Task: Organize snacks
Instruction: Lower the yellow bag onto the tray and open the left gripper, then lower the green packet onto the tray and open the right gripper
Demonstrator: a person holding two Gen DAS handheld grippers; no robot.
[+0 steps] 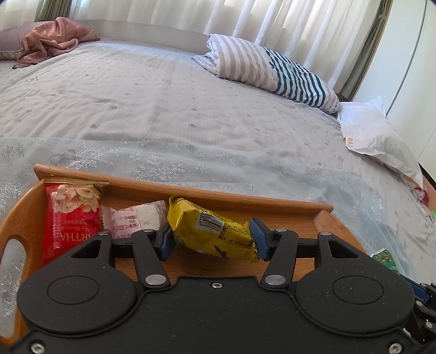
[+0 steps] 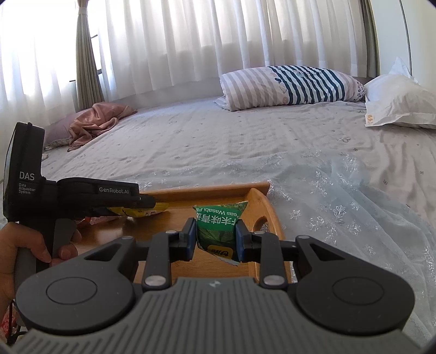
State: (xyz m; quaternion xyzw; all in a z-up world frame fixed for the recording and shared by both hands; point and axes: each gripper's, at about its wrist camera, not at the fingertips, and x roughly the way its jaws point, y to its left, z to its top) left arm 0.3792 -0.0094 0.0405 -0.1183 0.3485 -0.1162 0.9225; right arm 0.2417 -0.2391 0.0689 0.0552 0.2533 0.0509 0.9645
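Bedroom: a bed (image 1: 152, 109) w/ pale grey sheet, white curtains (image 1: 272, 19) behind, a sheer snowflake cloth (image 1: 163, 163) laid over the near part of the sheet.

Left wrist view: wooden tray (image 1: 190, 190) sits on the cloth, right under and ahead of the jaws. Left gripper (image 1: 212, 239) pinches a yellow snack pack (image 1: 209, 231), blue pads pressing on both ends, pack tilted and barcode side up above the tray floor. Left of the jaws, a white sachet (image 1: 136, 217) leans on the tray's far wall; further left a red snack pack (image 1: 70, 215) stands upright in the tray corner, next to the handle cutout. Far beyond the jaws: striped pillow (image 1: 272, 70) to the right, white pillow (image 1: 376, 133) at the far right edge, pinkish crumpled cloth (image 1: 51, 40) at far left. A bit of green packet shows low right, past the right finger.

Right wrist view: same bed (image 2: 218, 141), tray (image 2: 261, 198) below the jaws. Right gripper (image 2: 215, 239) is clamped on a green wasabi snack pack (image 2: 218, 226), pads tight on both sides, pack upright over the tray's right end near the handle cutout. Left of the jaws, the left gripper (image 2: 152, 204) w/ the yellow snack pack (image 2: 136, 211) peeking out under it; a hand (image 2: 24, 245) holds its grip at the left edge. Striped pillow (image 2: 288, 87) and white pillow (image 2: 400, 103) lie well ahead, right.
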